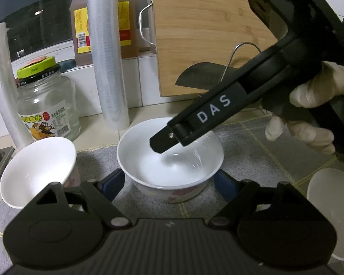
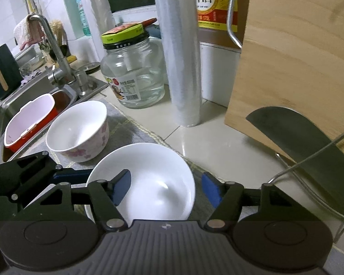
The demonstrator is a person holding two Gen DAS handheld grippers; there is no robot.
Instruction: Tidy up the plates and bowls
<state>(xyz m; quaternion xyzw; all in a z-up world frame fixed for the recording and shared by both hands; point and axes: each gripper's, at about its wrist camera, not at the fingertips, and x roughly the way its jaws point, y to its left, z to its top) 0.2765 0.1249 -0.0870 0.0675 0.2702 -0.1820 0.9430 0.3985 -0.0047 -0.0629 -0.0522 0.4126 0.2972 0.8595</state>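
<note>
Three white bowls are seen in the left wrist view, all standing on a grey mat (image 1: pixel 275 151). The centre bowl (image 1: pixel 170 158) holds nothing and stands between the blue pads of the left gripper (image 1: pixel 169 185), whose fingers are spread wide on either side of its flowered wall — whether they touch it cannot be told. A second bowl (image 1: pixel 37 171), also holding nothing, lies just left of the left finger, tilted; a third bowl (image 1: pixel 332 210) is cut off at the right, beyond the right finger.

The right gripper (image 2: pixel 165 191) is also spread: its left pad lies inside the centre bowl, its right pad outside the rim, so the wall stands between them, unpinched. Ahead and well apart, one lidded glass jar (image 2: pixel 133 71) is seen with nothing in it, beside two rolls of film (image 2: pixel 181 52) — and one cleaver (image 2: pixel 309 155) leaning at a wooden board (image 2: pixel 298 57).
</note>
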